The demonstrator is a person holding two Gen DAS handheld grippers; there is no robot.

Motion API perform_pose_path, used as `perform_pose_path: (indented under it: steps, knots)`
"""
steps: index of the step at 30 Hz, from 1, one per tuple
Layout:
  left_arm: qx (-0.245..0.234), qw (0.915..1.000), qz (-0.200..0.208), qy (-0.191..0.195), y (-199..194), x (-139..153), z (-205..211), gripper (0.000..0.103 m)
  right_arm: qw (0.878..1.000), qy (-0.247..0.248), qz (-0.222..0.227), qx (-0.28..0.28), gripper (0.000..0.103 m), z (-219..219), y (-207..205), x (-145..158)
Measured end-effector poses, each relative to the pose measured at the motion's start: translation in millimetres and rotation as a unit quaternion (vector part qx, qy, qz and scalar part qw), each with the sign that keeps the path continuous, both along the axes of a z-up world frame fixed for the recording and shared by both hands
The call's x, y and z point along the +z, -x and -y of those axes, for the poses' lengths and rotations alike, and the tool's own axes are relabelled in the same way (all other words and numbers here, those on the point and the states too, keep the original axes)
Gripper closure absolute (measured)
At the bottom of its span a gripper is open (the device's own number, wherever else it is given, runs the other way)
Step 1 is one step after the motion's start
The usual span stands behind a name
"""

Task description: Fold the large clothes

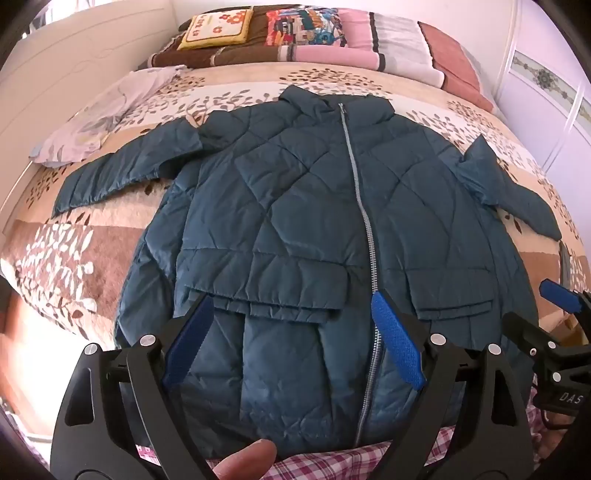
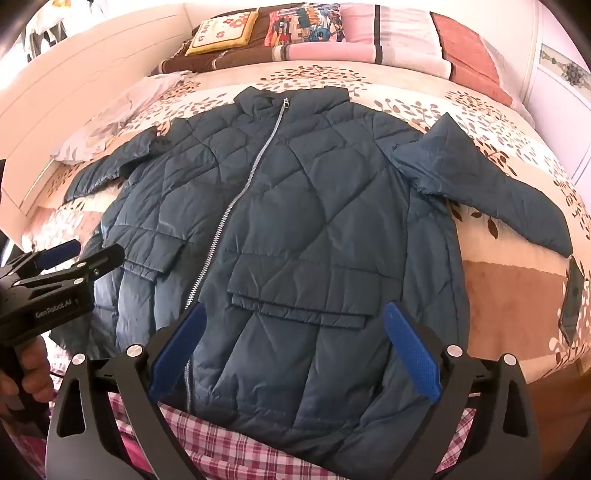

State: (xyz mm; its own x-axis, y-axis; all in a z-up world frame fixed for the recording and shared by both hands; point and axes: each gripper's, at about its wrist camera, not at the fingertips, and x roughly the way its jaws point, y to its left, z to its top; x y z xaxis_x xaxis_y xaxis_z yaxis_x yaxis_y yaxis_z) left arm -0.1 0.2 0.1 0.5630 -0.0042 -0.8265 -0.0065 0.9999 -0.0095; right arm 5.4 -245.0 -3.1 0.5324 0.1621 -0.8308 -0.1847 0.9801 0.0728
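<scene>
A large dark teal quilted jacket [image 1: 314, 206] lies flat and face up on the bed, zipped, collar at the far end, both sleeves spread out to the sides. It also shows in the right wrist view [image 2: 295, 221]. My left gripper [image 1: 291, 299] is open and empty, hovering over the jacket's hem left of the zipper [image 1: 365, 229]. My right gripper [image 2: 293, 308] is open and empty over the hem right of the zipper [image 2: 229, 214]. The left gripper also shows at the left edge of the right wrist view [image 2: 92, 254].
The bed has a beige leaf-patterned cover [image 1: 74, 251]. Pillows and folded blankets [image 1: 295, 33] lie at the far end, a pale cloth [image 1: 103, 110] at the far left. A white headboard [image 1: 55, 55] is on the left, a wardrobe [image 1: 546, 92] on the right. A pink plaid cloth [image 2: 240, 450] lies under the hem.
</scene>
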Motion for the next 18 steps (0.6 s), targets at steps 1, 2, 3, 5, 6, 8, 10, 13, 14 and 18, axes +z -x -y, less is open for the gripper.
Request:
perform_pose_path:
  steps: [1, 2, 3, 5, 6, 8, 10, 13, 14, 18]
  knots:
    - [0.000, 1.0000, -0.002, 0.000, -0.2, -0.1, 0.1, 0.016, 1.000, 0.000, -0.001, 0.000, 0.009, 0.1, -0.1, -0.2]
    - [-0.001, 1.0000, -0.002, 0.001, -0.1, 0.0, 0.2, 0.016, 1.000, 0.000, -0.001, 0.000, 0.009, 0.2, -0.1, -0.4]
    - [-0.001, 1.0000, -0.002, 0.002, -0.2, 0.0, 0.0, 0.016, 1.000, 0.000, -0.001, 0.000, 0.009, 0.3, 0.0, -0.5]
    - [-0.001, 1.0000, -0.003, 0.002, -0.2, -0.1, -0.1, 0.016, 1.000, -0.001, -0.002, 0.000, 0.009, 0.6, -0.2, -0.9]
    - [-0.001, 1.0000, -0.003, 0.003, -0.1, -0.1, -0.1, 0.016, 1.000, -0.001, -0.002, 0.000, 0.009, 0.8, -0.1, -1.0]
    - [0.000, 1.0000, -0.004, 0.002, -0.3, -0.2, -0.1, 0.016, 1.000, -0.002, -0.002, -0.001, 0.009, 0.9, 0.2, -1.2]
    - [0.000, 1.0000, -0.004, 0.002, -0.3, -0.3, -0.1, 0.016, 1.000, -0.002, -0.004, 0.000, 0.009, 1.2, -0.5, -1.9]
    - [0.000, 1.0000, -0.005, 0.002, -0.3, -0.3, -0.1, 0.016, 1.000, -0.001, -0.003, 0.001, 0.009, 1.2, 0.2, -2.2]
    - [0.000, 1.0000, -0.004, 0.002, -0.2, -0.2, -0.1, 0.016, 1.000, -0.001, -0.004, 0.001, 0.009, 1.2, 0.3, -2.4]
    - [0.000, 1.0000, -0.006, 0.002, -0.3, -0.5, -0.1, 0.016, 1.000, -0.002, -0.006, 0.000, 0.009, 1.9, -0.6, -3.2]
